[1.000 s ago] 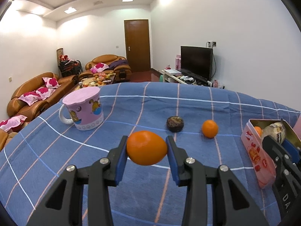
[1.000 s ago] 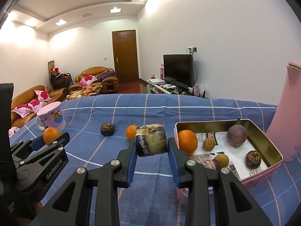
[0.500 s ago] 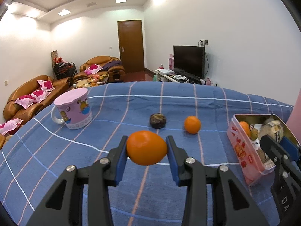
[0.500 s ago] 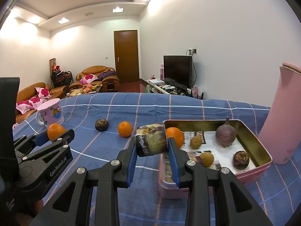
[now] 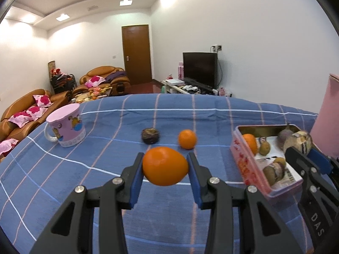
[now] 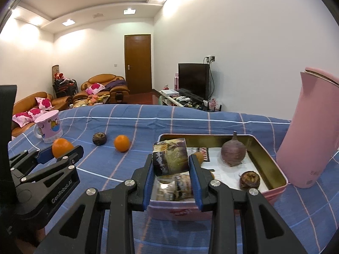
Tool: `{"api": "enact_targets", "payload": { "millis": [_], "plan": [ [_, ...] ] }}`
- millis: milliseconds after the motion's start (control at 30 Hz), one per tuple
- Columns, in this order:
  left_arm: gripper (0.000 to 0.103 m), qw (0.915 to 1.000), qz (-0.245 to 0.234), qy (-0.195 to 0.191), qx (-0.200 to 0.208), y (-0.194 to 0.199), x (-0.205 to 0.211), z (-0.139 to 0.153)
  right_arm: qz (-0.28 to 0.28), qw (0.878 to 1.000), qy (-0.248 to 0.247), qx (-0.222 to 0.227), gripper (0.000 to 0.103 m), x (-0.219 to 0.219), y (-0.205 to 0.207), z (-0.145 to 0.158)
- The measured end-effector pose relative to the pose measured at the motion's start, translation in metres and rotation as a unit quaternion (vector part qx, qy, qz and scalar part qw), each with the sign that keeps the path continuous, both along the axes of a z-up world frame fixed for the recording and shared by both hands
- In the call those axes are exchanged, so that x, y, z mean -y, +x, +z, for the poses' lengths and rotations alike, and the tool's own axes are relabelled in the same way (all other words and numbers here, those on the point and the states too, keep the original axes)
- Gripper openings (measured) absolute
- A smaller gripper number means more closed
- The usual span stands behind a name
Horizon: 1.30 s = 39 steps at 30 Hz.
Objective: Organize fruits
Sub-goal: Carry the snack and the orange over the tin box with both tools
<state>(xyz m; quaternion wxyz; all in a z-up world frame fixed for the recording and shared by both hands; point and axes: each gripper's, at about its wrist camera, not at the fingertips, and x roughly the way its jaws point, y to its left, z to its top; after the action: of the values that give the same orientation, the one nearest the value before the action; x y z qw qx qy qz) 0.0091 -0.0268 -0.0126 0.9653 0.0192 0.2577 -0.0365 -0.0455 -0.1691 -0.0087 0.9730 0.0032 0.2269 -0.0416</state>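
My left gripper (image 5: 165,167) is shut on an orange (image 5: 164,166) and holds it above the blue checked cloth, left of the pink tin (image 5: 245,160). My right gripper (image 6: 170,169) is shut on a mottled brown-and-tan fruit (image 6: 170,159) and holds it over the near left corner of the tin (image 6: 273,165). The tin holds an orange (image 5: 250,142), a purple bulb-shaped fruit (image 6: 233,153), a dark round fruit (image 6: 250,180) and other small fruits. A second orange (image 6: 121,143) and a dark round fruit (image 6: 99,138) lie loose on the cloth.
A pink cartoon mug (image 5: 66,124) stands at the left of the table. A tall pink jug (image 6: 311,127) stands just right of the tin. Beyond the table's far edge are sofas, a door and a television.
Both grippers have moved right. The right gripper's fruit has gone from left of the tin to over its near left corner. The left gripper with its orange has come closer to the tin.
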Motion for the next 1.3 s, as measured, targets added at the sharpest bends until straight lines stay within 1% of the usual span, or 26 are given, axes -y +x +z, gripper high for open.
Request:
{"api": "enact_targets", "payload": {
  "millis": [233,333,467,833,1300],
  "plan": [
    [0.042,0.9991,-0.038,-0.019,0.007,-0.005,0.018,0.002,-0.014,1.0,-0.018,0.008,0.034,0.022,-0.007,0.002],
    [0.042,0.9986,-0.049,-0.011,0.013,-0.007,0.03,0.003,-0.033,0.999,-0.03,0.013,0.034,0.035,-0.008,0.004],
    [0.042,0.9979,-0.063,-0.007,0.015,-0.01,0.047,0.004,-0.049,0.999,-0.019,0.007,0.034,0.056,-0.008,0.003],
    [0.042,0.9958,-0.087,0.005,0.028,-0.016,0.083,0.007,-0.069,0.997,-0.026,0.007,0.034,0.085,-0.011,0.004],
    [0.042,0.9915,-0.129,0.003,0.014,-0.014,0.126,0.007,-0.097,0.995,-0.023,0.006,0.034,0.116,-0.013,0.005]
  ]
}}
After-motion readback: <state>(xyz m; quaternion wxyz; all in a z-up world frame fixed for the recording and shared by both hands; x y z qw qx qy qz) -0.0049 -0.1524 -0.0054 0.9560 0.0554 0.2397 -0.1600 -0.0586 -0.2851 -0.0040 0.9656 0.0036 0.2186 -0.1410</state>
